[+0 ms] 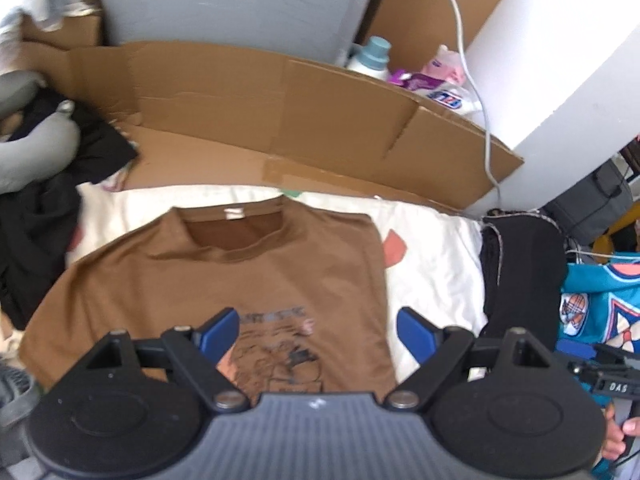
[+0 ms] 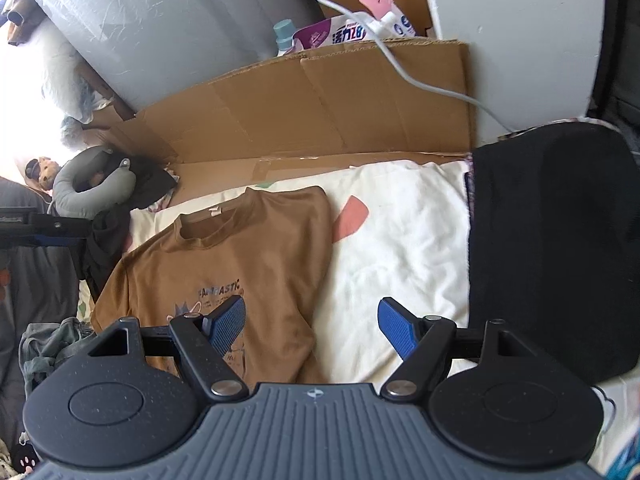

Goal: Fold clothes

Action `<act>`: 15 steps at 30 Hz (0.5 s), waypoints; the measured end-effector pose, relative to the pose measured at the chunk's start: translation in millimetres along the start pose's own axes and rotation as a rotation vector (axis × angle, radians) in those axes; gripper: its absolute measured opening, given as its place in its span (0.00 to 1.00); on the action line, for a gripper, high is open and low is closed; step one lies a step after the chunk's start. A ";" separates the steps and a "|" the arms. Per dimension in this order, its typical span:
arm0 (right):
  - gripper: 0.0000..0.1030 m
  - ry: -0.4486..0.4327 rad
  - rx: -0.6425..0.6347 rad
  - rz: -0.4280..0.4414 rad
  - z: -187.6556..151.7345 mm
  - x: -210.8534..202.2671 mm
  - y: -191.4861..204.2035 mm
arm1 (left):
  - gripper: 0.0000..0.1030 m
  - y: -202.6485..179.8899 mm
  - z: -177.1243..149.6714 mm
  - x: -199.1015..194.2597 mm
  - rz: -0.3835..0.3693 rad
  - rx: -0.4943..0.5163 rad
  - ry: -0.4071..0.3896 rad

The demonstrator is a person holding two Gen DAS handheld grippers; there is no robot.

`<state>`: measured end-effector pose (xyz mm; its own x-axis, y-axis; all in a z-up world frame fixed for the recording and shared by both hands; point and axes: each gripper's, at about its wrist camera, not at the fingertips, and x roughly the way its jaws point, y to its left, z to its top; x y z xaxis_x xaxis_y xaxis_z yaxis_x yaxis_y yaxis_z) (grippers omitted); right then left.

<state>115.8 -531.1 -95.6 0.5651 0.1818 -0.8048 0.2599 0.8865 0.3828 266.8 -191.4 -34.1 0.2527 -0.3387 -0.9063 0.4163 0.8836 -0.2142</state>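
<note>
A brown T-shirt (image 1: 224, 280) with a dark print lies flat on a white sheet (image 1: 436, 264), collar toward the cardboard; its right side looks folded in along a straight edge. My left gripper (image 1: 316, 334) hangs open above the shirt's print and right edge, nothing between its blue pads. In the right wrist view the same brown T-shirt (image 2: 224, 264) lies at the left. My right gripper (image 2: 312, 326) stands open over the shirt's right edge and the white sheet (image 2: 400, 248), holding nothing.
A black folded garment (image 2: 552, 248) lies at the right of the sheet. Cardboard (image 1: 280, 120) lines the back, with detergent bottles (image 1: 372, 58) and a white cable (image 2: 400, 68) behind. A grey neck pillow (image 2: 80, 196) and dark clothes (image 1: 36, 232) sit left. A teal garment (image 1: 596, 304) lies far right.
</note>
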 end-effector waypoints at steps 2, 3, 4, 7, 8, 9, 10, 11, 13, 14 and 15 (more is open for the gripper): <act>0.76 -0.013 -0.017 -0.002 -3.0 13.3 -3.8 | 0.85 -11.4 1.6 15.7 0.010 0.023 -0.005; 0.76 -0.020 -0.015 0.001 -6.1 20.3 -7.4 | 0.85 -16.9 2.5 24.2 0.009 0.031 -0.007; 0.76 -0.028 -0.009 0.010 -10.1 27.6 -11.9 | 0.85 -22.2 3.5 33.0 0.007 0.037 -0.009; 0.75 -0.051 0.002 0.015 -24.0 50.6 -23.0 | 0.85 -36.3 4.5 61.7 0.006 0.048 -0.015; 0.75 -0.058 0.004 0.017 -28.8 58.3 -26.1 | 0.84 -40.6 4.6 71.2 0.007 0.052 -0.017; 0.75 -0.062 0.000 0.025 -33.4 65.7 -28.2 | 0.84 -45.5 5.1 80.6 0.006 0.060 -0.022; 0.75 -0.068 -0.003 0.031 -38.0 72.7 -30.0 | 0.84 -50.6 5.4 89.9 0.001 0.072 -0.031; 0.75 -0.073 -0.007 0.039 -42.7 79.5 -31.8 | 0.83 -55.4 5.4 99.4 -0.007 0.083 -0.039; 0.75 -0.087 -0.021 0.052 -52.0 91.3 -35.2 | 0.82 -64.1 5.2 120.7 -0.024 0.103 -0.043; 0.75 -0.096 -0.029 0.057 -56.3 96.5 -37.0 | 0.80 -68.1 4.6 132.2 -0.030 0.111 -0.042; 0.75 -0.103 -0.037 0.062 -60.3 101.6 -39.1 | 0.79 -72.1 3.9 143.3 -0.034 0.118 -0.039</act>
<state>115.8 -521.7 -219.7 0.6571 0.1940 -0.7284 0.1936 0.8905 0.4118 276.3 -304.9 -147.1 0.2694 -0.3821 -0.8840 0.5248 0.8279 -0.1979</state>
